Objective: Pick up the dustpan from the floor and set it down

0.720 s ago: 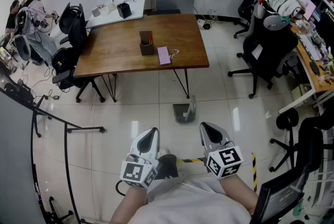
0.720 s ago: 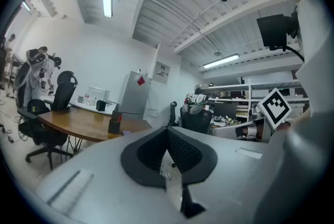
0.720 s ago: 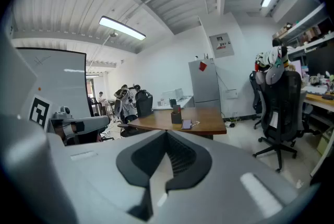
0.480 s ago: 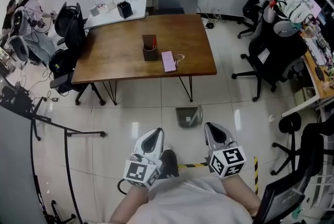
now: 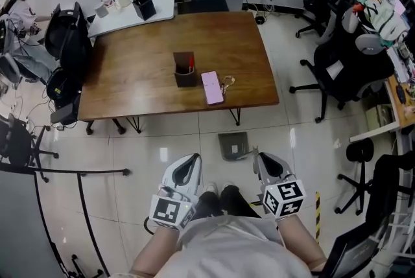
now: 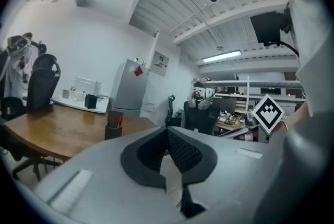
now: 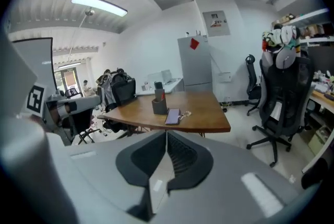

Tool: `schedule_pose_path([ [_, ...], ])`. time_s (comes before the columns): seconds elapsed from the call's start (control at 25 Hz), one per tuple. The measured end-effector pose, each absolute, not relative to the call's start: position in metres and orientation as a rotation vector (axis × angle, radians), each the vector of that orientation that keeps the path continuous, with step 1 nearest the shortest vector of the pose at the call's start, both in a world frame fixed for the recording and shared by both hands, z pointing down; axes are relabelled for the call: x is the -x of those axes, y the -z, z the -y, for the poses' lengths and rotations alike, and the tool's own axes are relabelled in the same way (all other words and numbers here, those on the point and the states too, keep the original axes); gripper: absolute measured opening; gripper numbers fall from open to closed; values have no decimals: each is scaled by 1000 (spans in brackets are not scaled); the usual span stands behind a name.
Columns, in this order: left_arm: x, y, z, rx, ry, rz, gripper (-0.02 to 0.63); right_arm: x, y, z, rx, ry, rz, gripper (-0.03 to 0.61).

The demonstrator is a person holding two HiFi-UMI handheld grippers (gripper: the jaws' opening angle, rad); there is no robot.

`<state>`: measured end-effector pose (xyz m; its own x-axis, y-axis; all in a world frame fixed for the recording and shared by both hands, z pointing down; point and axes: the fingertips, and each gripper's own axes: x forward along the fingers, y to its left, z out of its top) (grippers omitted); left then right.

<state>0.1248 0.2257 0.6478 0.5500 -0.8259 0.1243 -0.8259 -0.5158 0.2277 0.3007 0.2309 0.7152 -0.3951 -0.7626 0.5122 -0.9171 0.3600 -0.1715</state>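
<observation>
Dustpan point(image 5: 233, 144) flat on the tiled floor point(image 5: 149, 140), just on the near side of the wooden table point(image 5: 142, 76), ahead of both grippers and closer to the right one. From above, a grey squarish tray, sides roughly parallel to the table's near edge; long axis and mouth direction unclear. Left gripper point(image 5: 189, 164) closed tight, nothing between the pads. Right gripper point(image 5: 262, 160) likewise closed and empty, angled down, its tip just beside the dustpan's right edge.
</observation>
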Motion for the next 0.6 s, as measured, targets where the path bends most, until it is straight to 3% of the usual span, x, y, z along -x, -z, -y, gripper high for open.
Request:
schedule_pose_path([
  [0.28, -141, -683, -210, -2425, -63, 1324, 15, -330, -823, -233, -1331, -839, 1973, 268],
  [0.6, -137, -787, -202, -2338, -184, 1332, 15, -353, -973, -223, -1196, -1037, 1751, 275],
])
